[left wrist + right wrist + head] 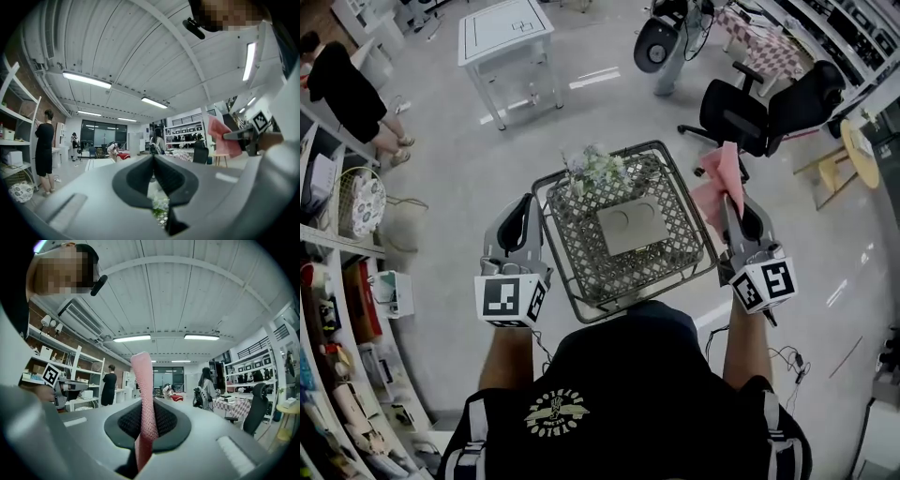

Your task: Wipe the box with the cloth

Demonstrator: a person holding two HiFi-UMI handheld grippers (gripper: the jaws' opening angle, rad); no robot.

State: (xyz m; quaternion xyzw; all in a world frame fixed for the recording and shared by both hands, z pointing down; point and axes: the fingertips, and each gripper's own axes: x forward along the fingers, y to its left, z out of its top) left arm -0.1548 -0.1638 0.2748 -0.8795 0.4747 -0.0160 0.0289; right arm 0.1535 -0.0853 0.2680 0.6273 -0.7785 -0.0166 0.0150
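Observation:
A flat grey box [628, 228] lies inside a wire basket [581, 292] just in front of me. A pink cloth [716, 184] hangs pinched in my right gripper [729, 202], held up at the basket's right rim, above and to the right of the box. In the right gripper view the cloth [142, 389] stands up between the closed pads [163, 420]. My left gripper [525, 204] is beside the basket's left rim, shut with nothing in it; its pads [136, 174] meet in the left gripper view. Both grippers point up toward the ceiling.
A bunch of pale flowers [594, 169] lies in the basket's far corner. A white table [504, 34] stands ahead, black office chairs [761, 112] to the right, and shelves [337, 309] along the left. A person [343, 92] stands at the far left.

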